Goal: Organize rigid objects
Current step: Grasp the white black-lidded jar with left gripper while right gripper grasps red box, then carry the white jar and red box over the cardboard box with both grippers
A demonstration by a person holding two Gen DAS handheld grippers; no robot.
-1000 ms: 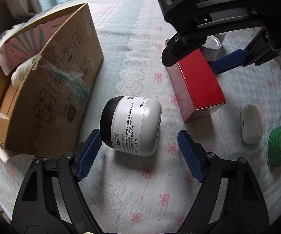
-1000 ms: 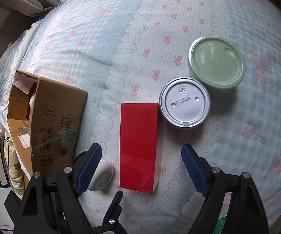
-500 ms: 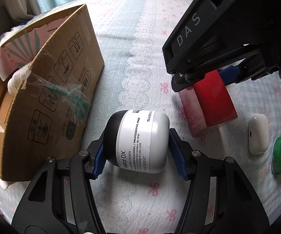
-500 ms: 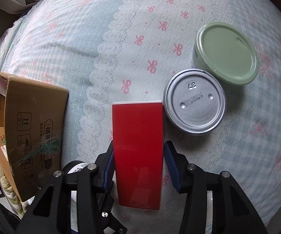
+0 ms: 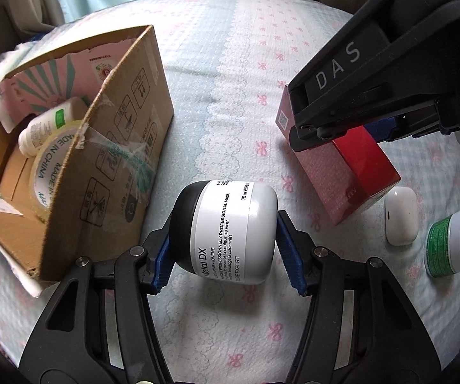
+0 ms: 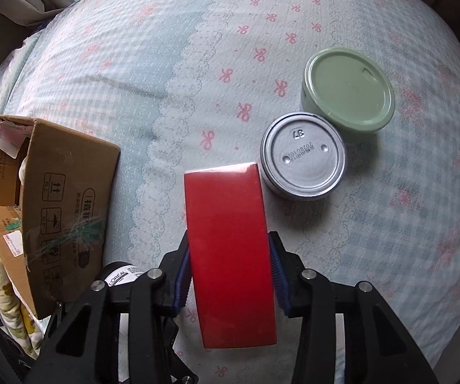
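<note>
My left gripper (image 5: 228, 252) is shut on a white jar with a black lid (image 5: 230, 230), lying sideways and held just above the bedspread. My right gripper (image 6: 230, 275) is shut on a red box (image 6: 230, 252); the box also shows in the left wrist view (image 5: 354, 172) under the right gripper's black body. An open cardboard box (image 5: 108, 147) stands at the left, holding a tape roll (image 5: 50, 166) and a white bottle (image 5: 44, 124); it also shows in the right wrist view (image 6: 60, 211).
A silver tin (image 6: 303, 160) and a green-lidded tin (image 6: 348, 92) stand beyond the red box. A white earbud case (image 5: 401, 217) and a green-labelled white jar (image 5: 450, 243) lie at the right. All rest on a bow-patterned bedspread (image 6: 198, 64).
Both grippers went from open to shut: the left closed on the white jar and the right on the red box. Both have since lifted slightly.
</note>
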